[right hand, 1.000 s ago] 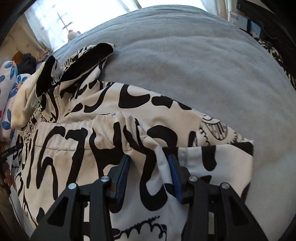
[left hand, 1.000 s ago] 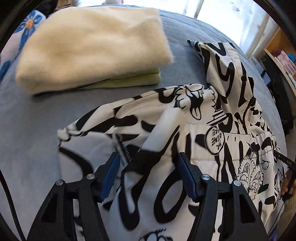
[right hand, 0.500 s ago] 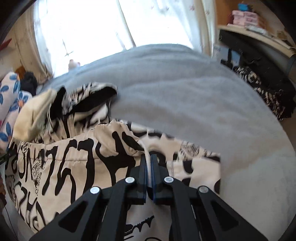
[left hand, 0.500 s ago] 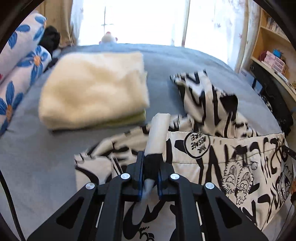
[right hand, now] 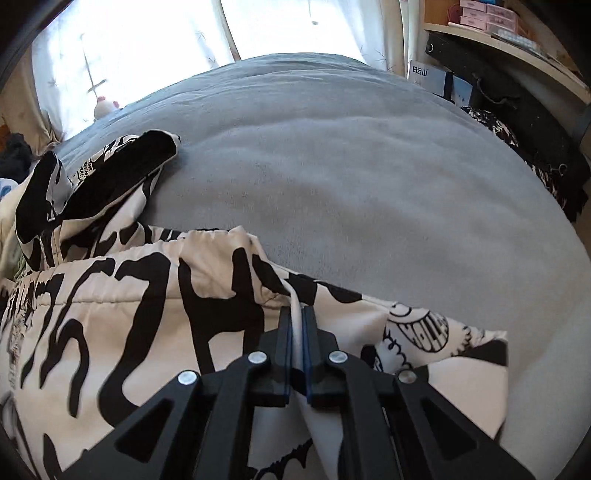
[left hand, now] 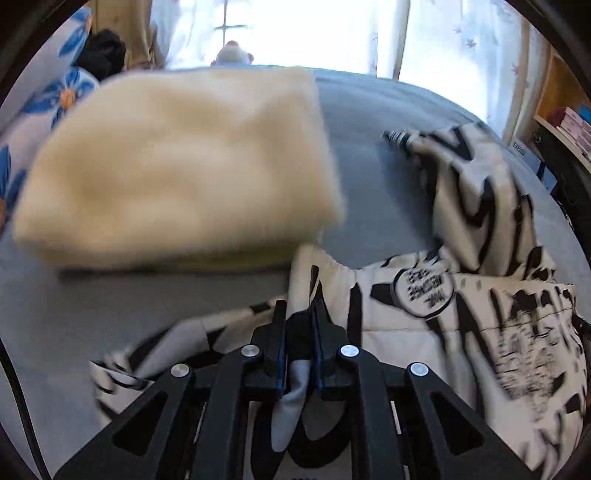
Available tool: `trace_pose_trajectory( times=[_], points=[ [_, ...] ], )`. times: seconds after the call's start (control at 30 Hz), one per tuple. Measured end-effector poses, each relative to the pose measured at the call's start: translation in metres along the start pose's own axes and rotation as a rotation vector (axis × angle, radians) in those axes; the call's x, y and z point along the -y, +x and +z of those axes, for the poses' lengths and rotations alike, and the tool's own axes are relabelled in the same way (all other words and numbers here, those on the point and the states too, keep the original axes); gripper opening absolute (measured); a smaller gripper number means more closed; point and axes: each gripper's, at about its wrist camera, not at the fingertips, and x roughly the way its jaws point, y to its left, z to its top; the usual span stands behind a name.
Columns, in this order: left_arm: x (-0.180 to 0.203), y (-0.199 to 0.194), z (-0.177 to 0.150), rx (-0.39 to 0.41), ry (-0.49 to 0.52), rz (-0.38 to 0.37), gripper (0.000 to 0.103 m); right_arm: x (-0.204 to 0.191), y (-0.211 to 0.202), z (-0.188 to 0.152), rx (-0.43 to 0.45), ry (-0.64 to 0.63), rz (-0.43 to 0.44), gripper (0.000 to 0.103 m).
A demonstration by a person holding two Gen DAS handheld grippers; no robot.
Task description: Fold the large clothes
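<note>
A large white garment with black graffiti print [left hand: 461, 332] lies on a grey bed. My left gripper [left hand: 298, 317] is shut on a pinched fold of it near its left edge and holds the fold raised. The garment also shows in the right wrist view [right hand: 129, 314], where my right gripper [right hand: 298, 317] is shut on a raised fold near its right edge. A loose part of the garment with a black lining [right hand: 122, 162] trails toward the far side of the bed.
A folded cream fleece blanket [left hand: 177, 166] sits on the grey bedspread [right hand: 351, 184] just beyond the left gripper. Blue-flowered pillows [left hand: 44, 110] lie at far left. Shelves with boxes [right hand: 491, 14] and dark clothing [right hand: 524, 147] stand at the right bed edge. A window is behind.
Both grippers went from open over the garment to shut on folds of it. Both have since lifted the fabric and moved forward, the left one nearer the cream blanket.
</note>
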Motion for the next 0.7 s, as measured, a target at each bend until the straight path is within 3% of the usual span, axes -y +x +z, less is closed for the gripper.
trace_pose_trajectory(
  times=[0.07,0.2,0.4,0.5,0.7],
  points=[
    [-0.009,0.002,-0.004,0.015,-0.043,-0.035,0.016,0.002,-0.002,0.000,0.001,0.006,0.010,0.005],
    [-0.025,-0.011,-0.004,0.020,-0.126,-0.075,0.024,0.008,-0.009,0.005,-0.030,0.042,-0.001,0.028],
    [-0.027,-0.066,-0.002,0.140,-0.106,-0.085,0.025,-0.008,-0.058,0.010,0.101,0.072,0.101,0.028],
    [-0.014,-0.076,0.005,0.153,-0.084,-0.100,0.025,-0.055,-0.069,0.013,0.111,-0.010,0.146,0.028],
    [0.056,-0.054,0.004,0.074,-0.003,-0.165,0.019,-0.160,-0.064,0.003,0.061,-0.139,0.322,0.028]
  ],
)
